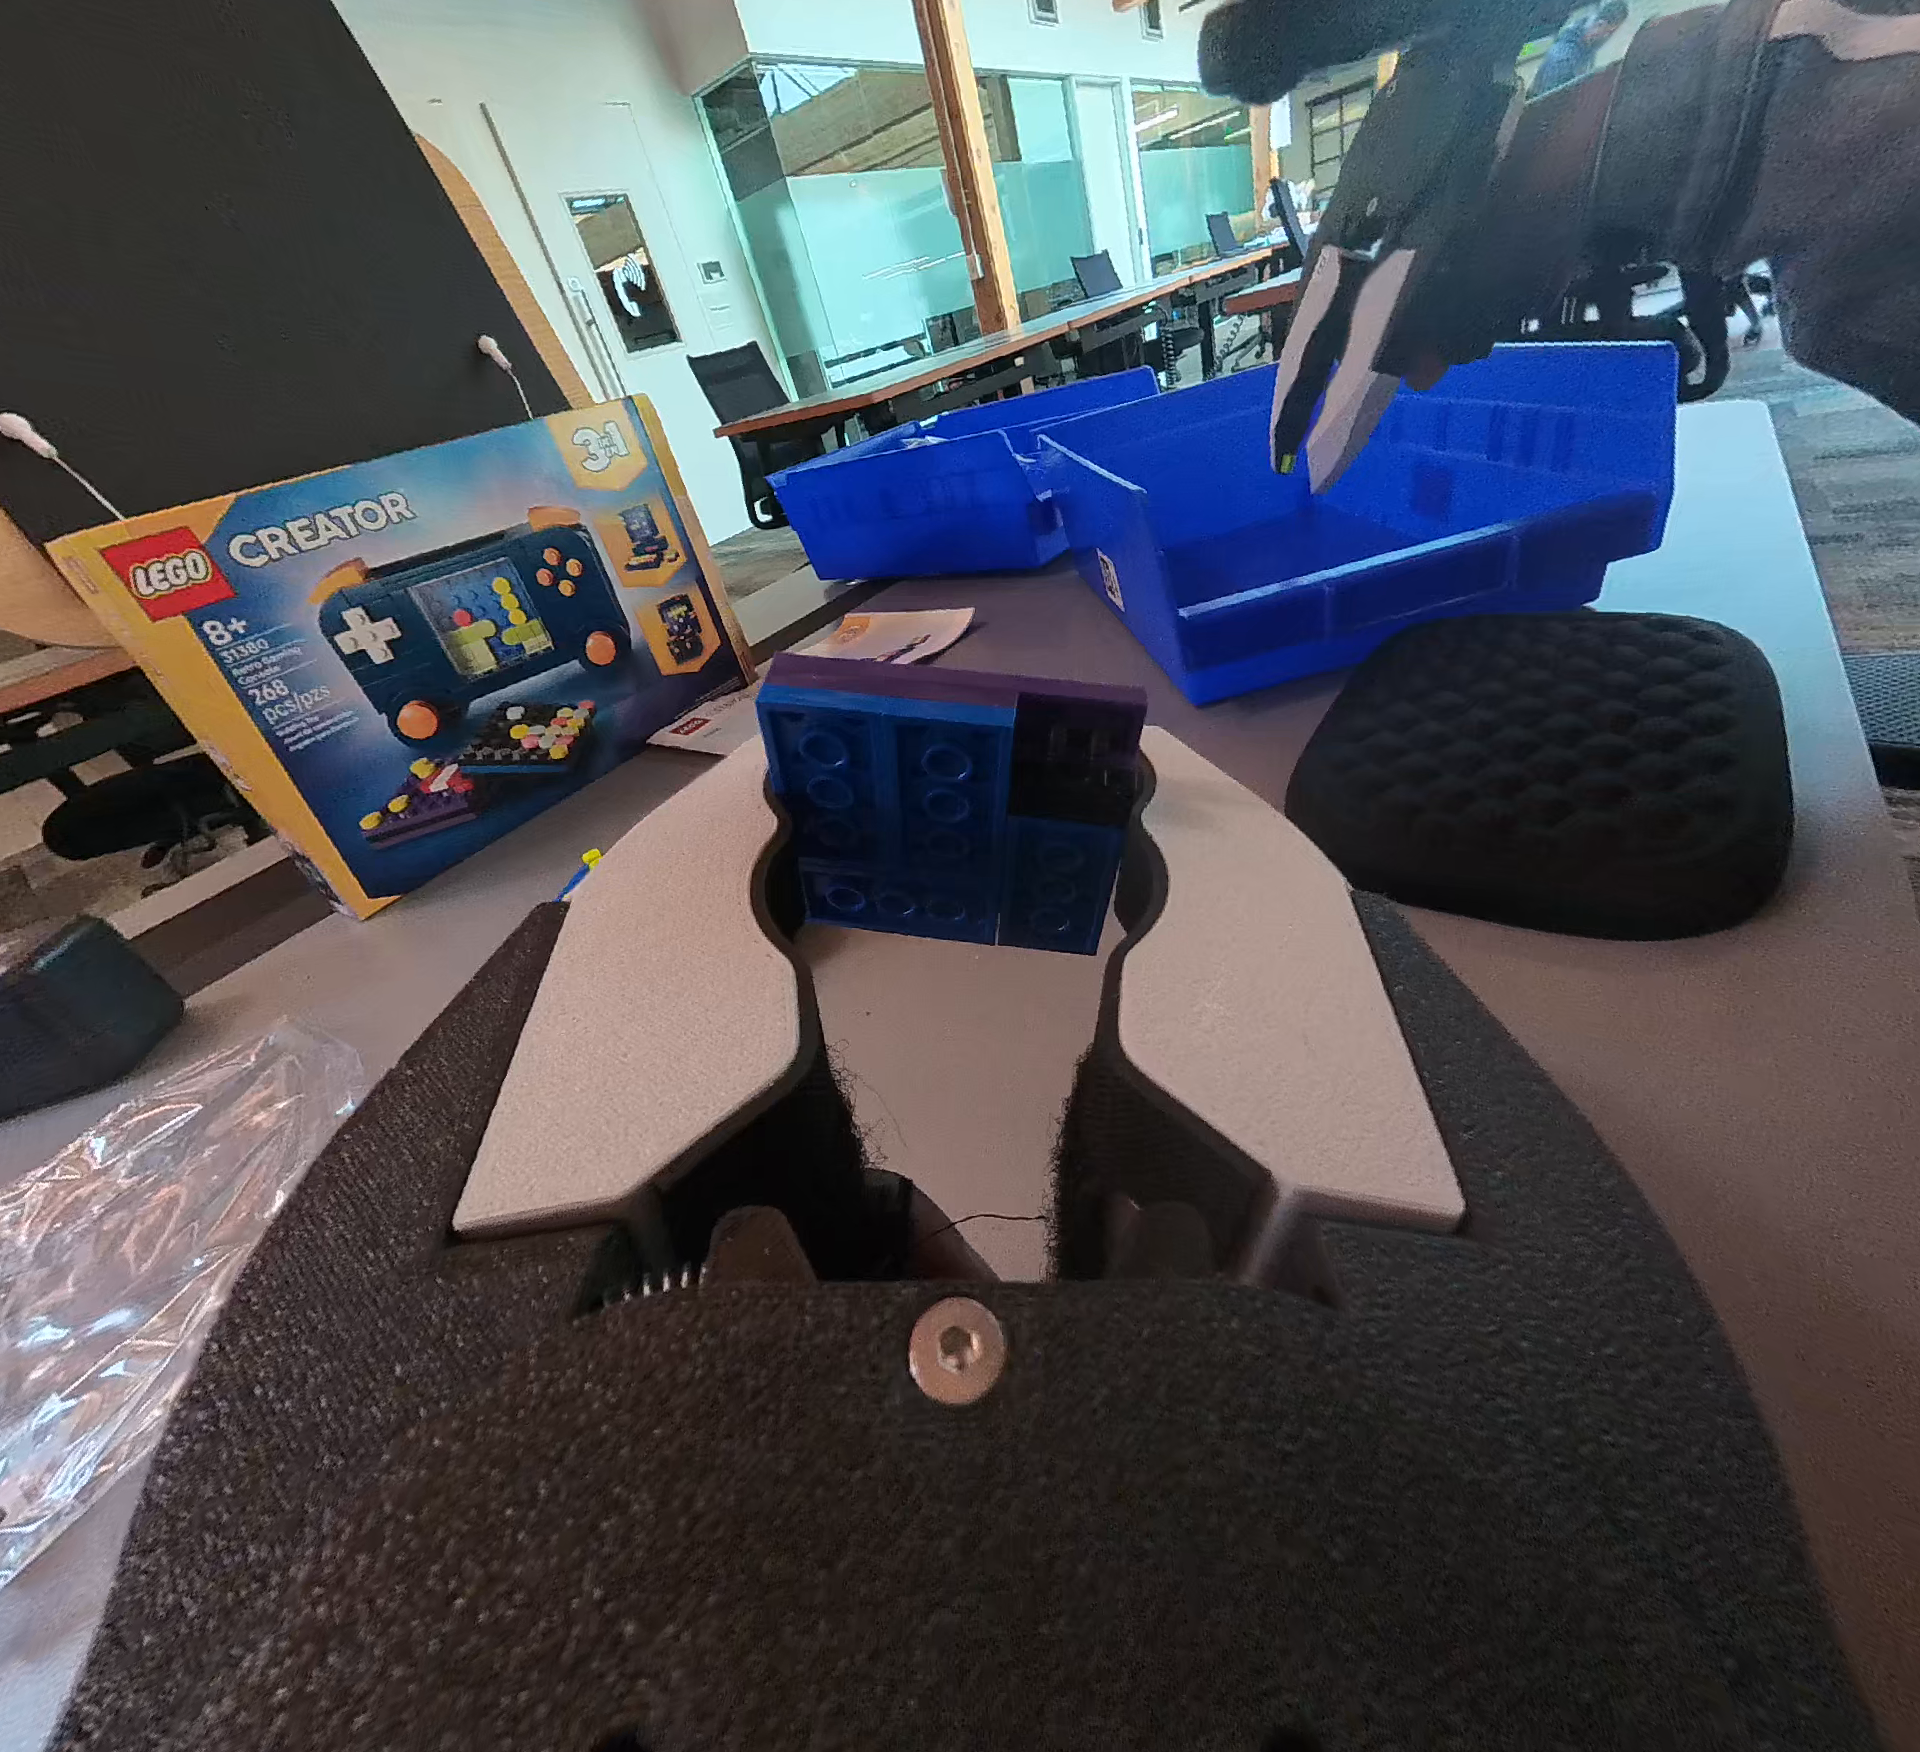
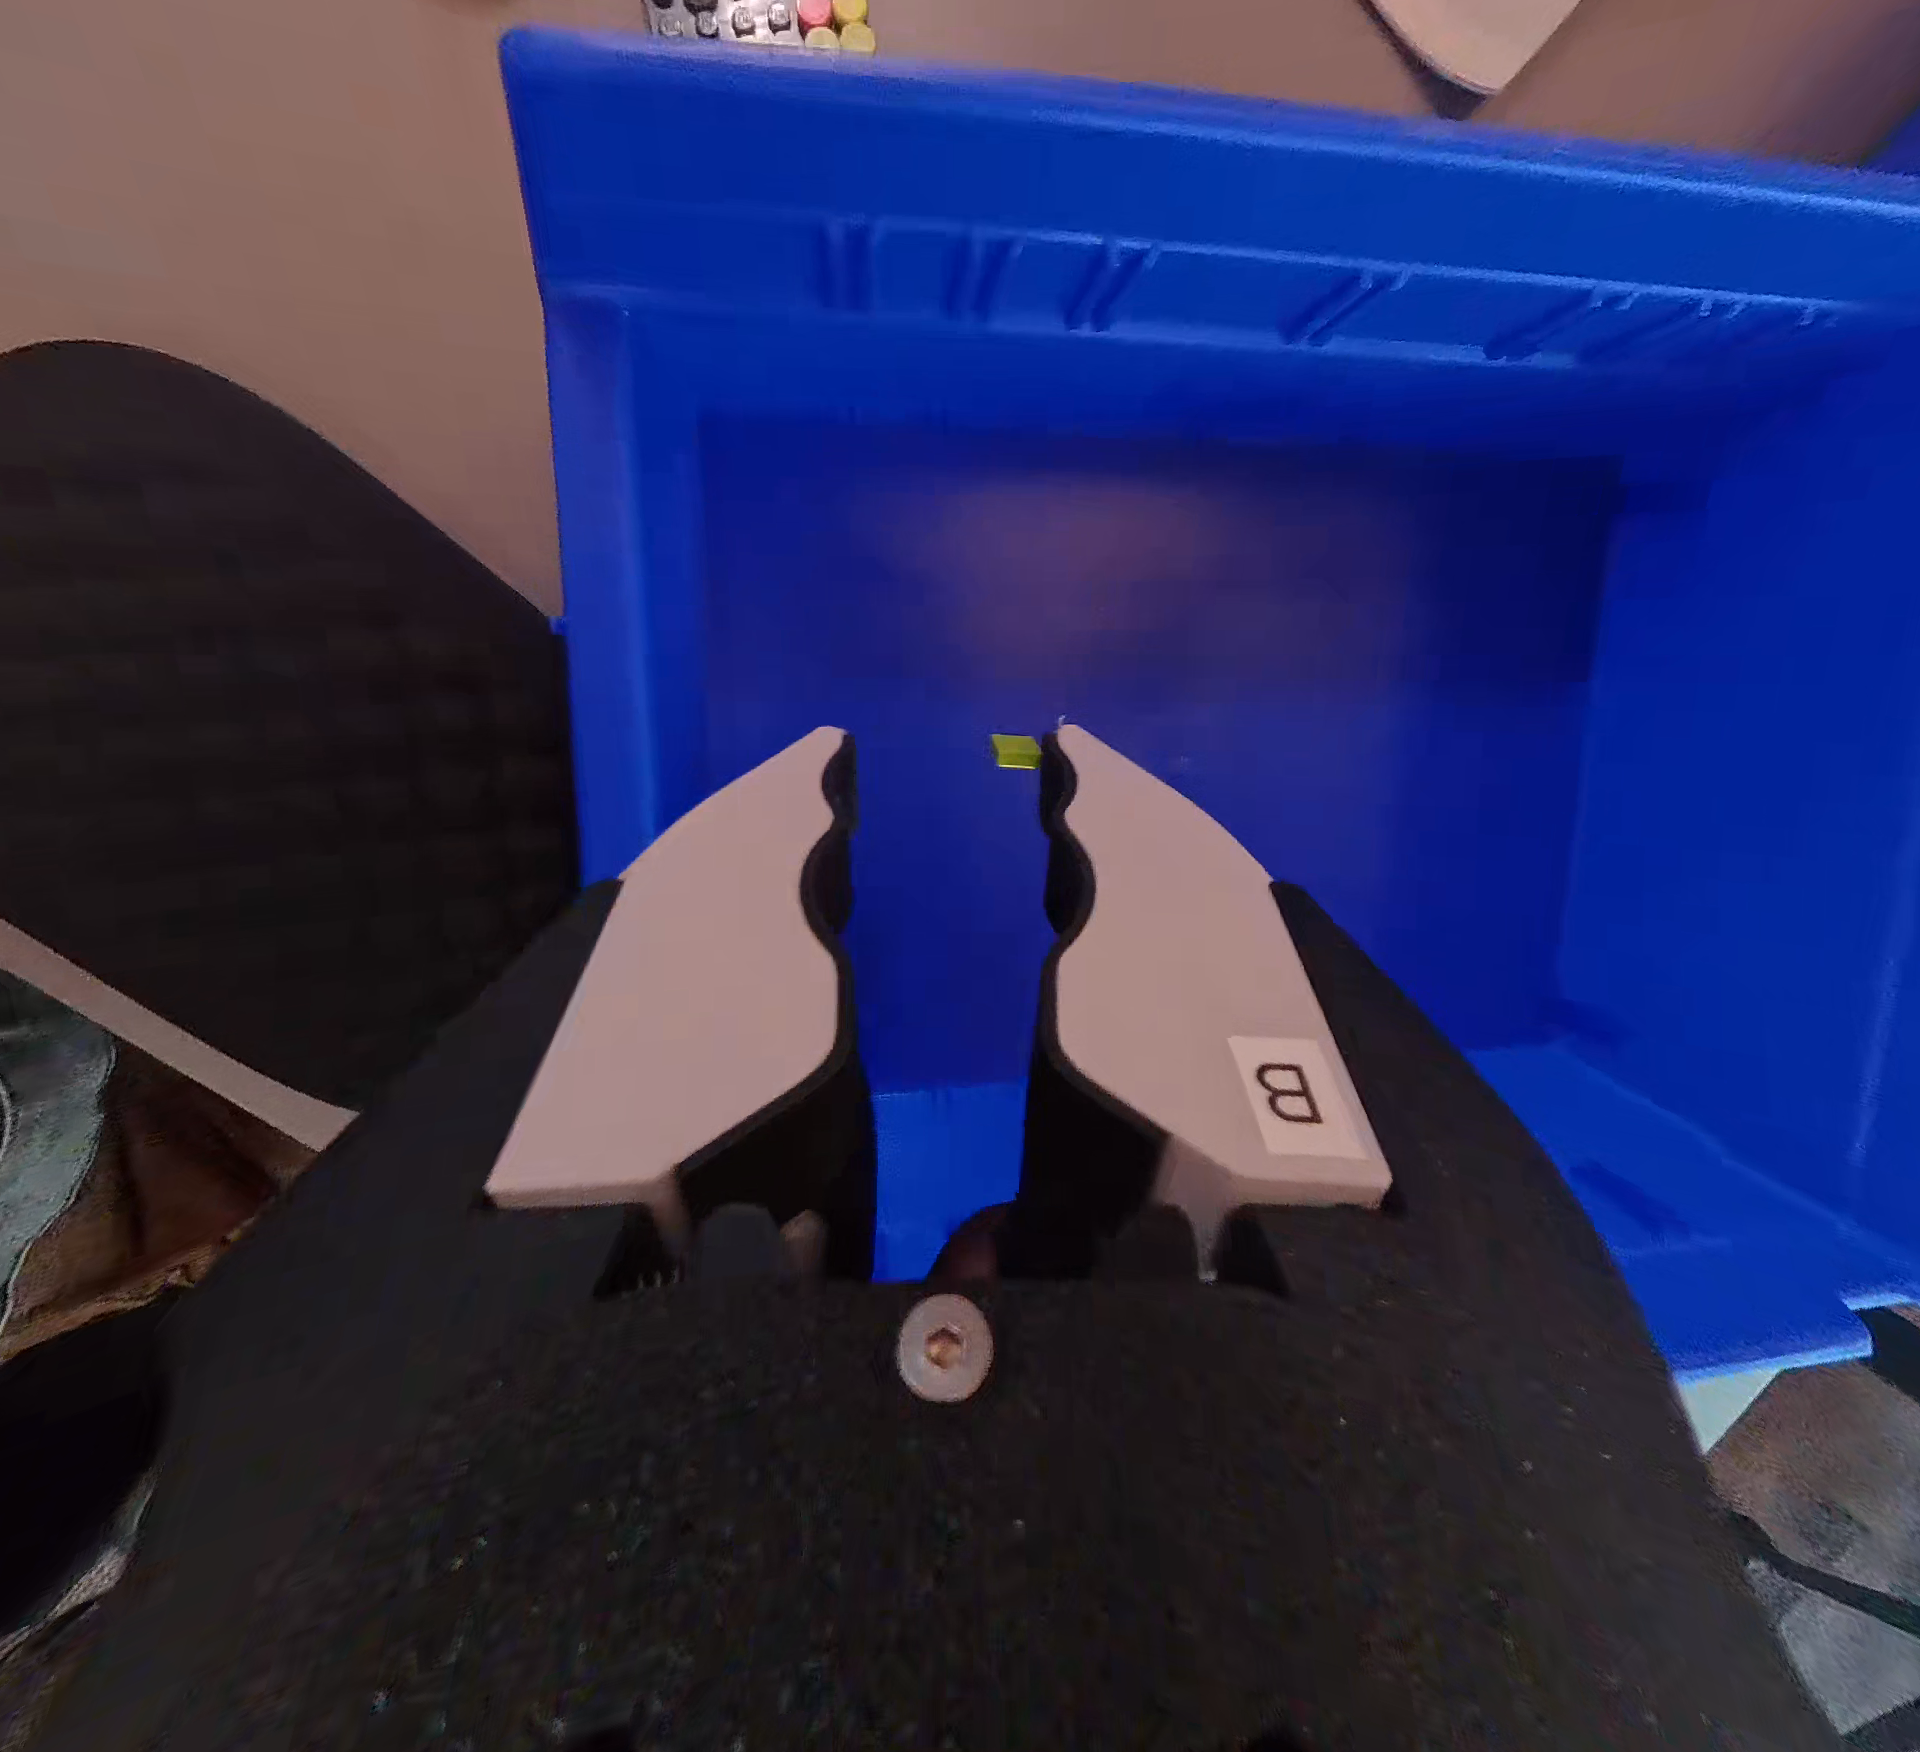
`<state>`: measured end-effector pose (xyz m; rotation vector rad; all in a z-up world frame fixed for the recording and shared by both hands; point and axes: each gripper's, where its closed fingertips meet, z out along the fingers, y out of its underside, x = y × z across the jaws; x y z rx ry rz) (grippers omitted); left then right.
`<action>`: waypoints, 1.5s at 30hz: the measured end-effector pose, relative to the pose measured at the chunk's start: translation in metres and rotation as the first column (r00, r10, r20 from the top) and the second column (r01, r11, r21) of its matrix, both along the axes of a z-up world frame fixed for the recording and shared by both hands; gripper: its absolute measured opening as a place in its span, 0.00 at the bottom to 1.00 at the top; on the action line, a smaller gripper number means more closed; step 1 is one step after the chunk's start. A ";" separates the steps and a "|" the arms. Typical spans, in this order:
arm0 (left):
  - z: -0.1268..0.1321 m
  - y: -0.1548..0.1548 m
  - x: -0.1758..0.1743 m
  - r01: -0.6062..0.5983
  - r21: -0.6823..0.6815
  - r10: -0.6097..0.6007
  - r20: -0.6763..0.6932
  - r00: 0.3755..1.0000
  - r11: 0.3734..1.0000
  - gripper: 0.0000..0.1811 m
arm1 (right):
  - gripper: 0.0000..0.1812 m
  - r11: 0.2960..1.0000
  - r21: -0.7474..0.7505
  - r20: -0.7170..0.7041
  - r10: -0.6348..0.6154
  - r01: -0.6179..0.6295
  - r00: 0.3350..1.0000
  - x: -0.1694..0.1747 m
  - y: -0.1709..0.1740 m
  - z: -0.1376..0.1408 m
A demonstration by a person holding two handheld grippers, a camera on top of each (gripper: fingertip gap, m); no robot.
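While our left gripper [image 1: 951,829] clamps the brick assembly [image 1: 940,803] steady at frame centre, our right gripper [image 2: 945,746] hangs parted over the blue bin [image 2: 1143,144], a yellow piece [image 2: 1015,753] by its fingertip.

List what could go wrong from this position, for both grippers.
The right gripper is open inside the blue bin, and the tiny yellow-green piece sits against just one fingertip, so it may drop or stick.

The left gripper pinches the blue and purple brick assembly only at its sides; a tighter squeeze might pop plates apart or let it twist.
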<state>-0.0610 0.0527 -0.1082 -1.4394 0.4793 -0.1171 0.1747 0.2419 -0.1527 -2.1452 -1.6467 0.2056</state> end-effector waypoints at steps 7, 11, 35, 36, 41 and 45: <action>0.004 0.001 0.010 0.053 -0.032 -0.054 -0.031 0.998 0.998 0.32 | 0.42 0.996 0.064 -0.100 0.066 -0.060 0.993 -0.007 -0.007 0.013; 0.033 0.004 0.025 0.128 0.014 -0.129 0.019 0.992 0.992 0.32 | 0.51 0.989 0.129 -0.254 0.097 -0.065 0.962 -0.014 -0.012 0.038; 0.040 0.043 0.047 0.300 0.056 -0.305 0.117 0.945 0.952 0.32 | 0.58 0.967 0.242 -0.448 0.186 -0.082 0.875 -0.035 -0.027 0.073; 0.039 0.043 0.047 0.310 0.062 -0.316 0.127 0.940 0.949 0.32 | 0.53 0.958 0.275 -0.503 0.213 -0.079 0.838 -0.047 -0.033 0.081; 0.049 0.029 0.048 0.395 0.153 -0.421 0.215 0.881 0.906 0.32 | 0.39 0.933 0.263 -0.744 0.359 -0.248 0.564 -0.112 -0.107 0.103; 0.052 0.017 0.053 0.542 0.140 -0.552 0.365 0.749 0.828 0.32 | 0.29 0.850 0.349 -0.827 0.477 -0.394 0.297 -0.147 -0.171 0.113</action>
